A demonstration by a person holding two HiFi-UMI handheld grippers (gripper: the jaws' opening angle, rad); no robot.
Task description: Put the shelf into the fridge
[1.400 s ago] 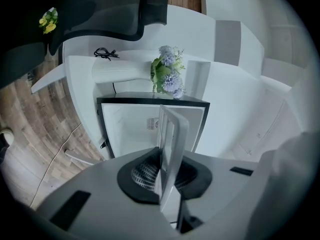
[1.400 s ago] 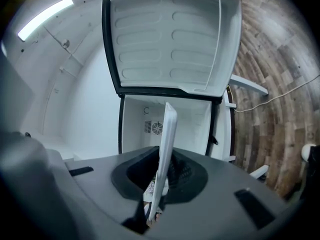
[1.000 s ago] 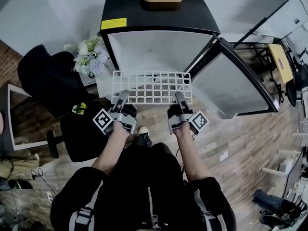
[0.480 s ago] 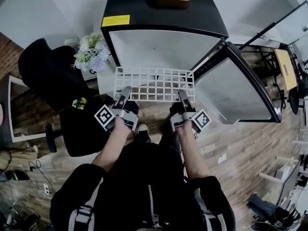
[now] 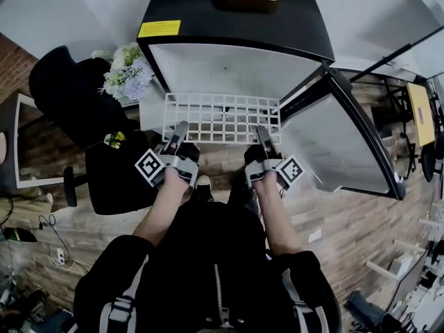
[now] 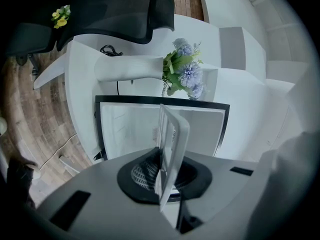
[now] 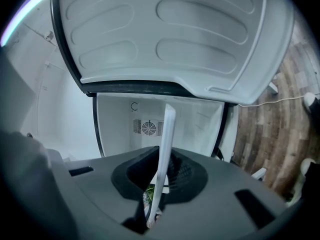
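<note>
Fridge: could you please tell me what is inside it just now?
The fridge shows bare white inner walls and a round fan vent at the back; no food is visible. Its lower part is covered by the shelf and the right gripper holding it.

No legible text; yellow label (image 5: 159, 28) unreadable.

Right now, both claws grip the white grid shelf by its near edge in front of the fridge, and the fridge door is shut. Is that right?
Not quite: the door is open and stands out to the right of the fridge, as the head view shows. The rest holds: the left claw and the right claw both grip the white grid shelf by its near edge in front of the fridge.
</note>
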